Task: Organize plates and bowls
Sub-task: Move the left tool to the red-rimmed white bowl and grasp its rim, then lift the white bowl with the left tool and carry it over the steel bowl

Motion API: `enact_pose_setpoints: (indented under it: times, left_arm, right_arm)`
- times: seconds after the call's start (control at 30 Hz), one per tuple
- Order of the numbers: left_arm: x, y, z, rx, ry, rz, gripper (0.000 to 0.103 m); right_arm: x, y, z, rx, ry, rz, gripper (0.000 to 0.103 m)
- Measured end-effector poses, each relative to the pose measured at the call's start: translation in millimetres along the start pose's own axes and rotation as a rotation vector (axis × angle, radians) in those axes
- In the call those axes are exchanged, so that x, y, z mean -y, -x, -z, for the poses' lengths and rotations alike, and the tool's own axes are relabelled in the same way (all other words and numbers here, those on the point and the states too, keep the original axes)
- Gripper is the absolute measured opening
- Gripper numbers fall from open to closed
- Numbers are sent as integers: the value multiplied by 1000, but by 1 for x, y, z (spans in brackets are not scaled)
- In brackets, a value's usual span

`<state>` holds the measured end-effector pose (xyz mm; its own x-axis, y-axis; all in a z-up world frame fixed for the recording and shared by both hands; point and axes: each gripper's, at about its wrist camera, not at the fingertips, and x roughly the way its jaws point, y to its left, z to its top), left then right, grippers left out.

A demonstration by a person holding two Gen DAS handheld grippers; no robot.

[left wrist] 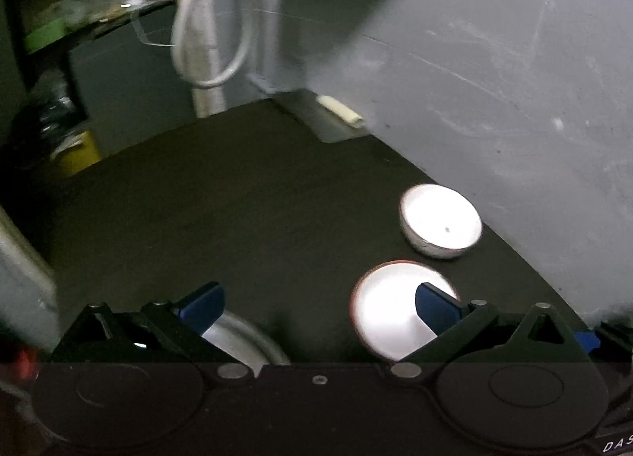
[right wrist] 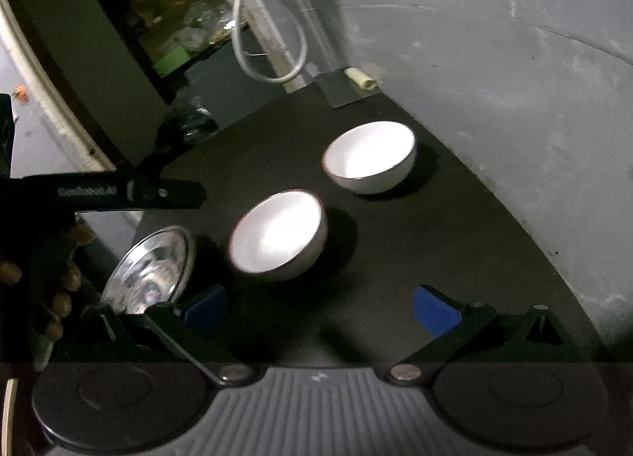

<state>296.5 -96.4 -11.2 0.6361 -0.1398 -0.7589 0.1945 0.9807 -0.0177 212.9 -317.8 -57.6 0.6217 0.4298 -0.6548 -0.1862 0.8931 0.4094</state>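
Two white bowls stand on a dark table. The near bowl [left wrist: 391,309] [right wrist: 279,234] has a reddish rim; the far bowl [left wrist: 439,220] [right wrist: 370,157] stands near the wall. A shiny steel plate [left wrist: 247,337] [right wrist: 152,270] lies at the table's left. My left gripper [left wrist: 320,307] is open and empty above the table, the steel plate under its left finger, the near bowl behind its right finger. It shows as a black bar in the right wrist view [right wrist: 118,192]. My right gripper [right wrist: 322,311] is open and empty, in front of the near bowl.
A grey wall [right wrist: 494,80] runs along the table's right side. A small flat grey sheet [right wrist: 344,90] with a pale roll [right wrist: 360,78] lies at the table's far corner. A white cable loop [right wrist: 269,56] hangs behind. Clutter and a dark shelf [right wrist: 158,20] sit far left.
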Motion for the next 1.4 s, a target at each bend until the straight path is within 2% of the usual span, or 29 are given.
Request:
enact_pose_setpoints:
  times: [0.13,0.27,0.53,0.7,0.83,1.0,1.1,1.17,1.3,1.4]
  left_arm:
    - [9,-36,-6,-75,-61,18,102]
    - [3,-55,-9,-121,-56,5,102]
    - [0,-61,-13,-138,-82,-63,102]
    - [3,-63,-10,-151,-95,-75,96]
    - [6,-64,-9,-158,-94,-84,87]
    - [7,-65,-8,-166,-83,-80,79]
    - [7,-67,-8,-188,-67,-62,67]
    - [6,-68,-7,-201,-44,-37,52]
    - [6,-67,-5,-206,-5,2,40]
    - [7,-66,-4,-209,5,17,32]
  right_arm:
    - [0,-7,-4,11,8,40,103]
    - [-2,-16,-9,25,25,65,103]
    - [-7,-35,-22,47,74,104,103]
    - [-11,-48,-26,19,95,103,96]
    - [-13,-51,-28,17,101,86,88]
    - [-13,-54,-30,0,99,84,73]
    - [-15,-56,-31,-9,106,83,63]
    - [-15,-57,-31,-16,103,76,57]
    - [-14,-58,-31,-28,91,62,50]
    - [-14,-58,-31,-28,77,53,39]
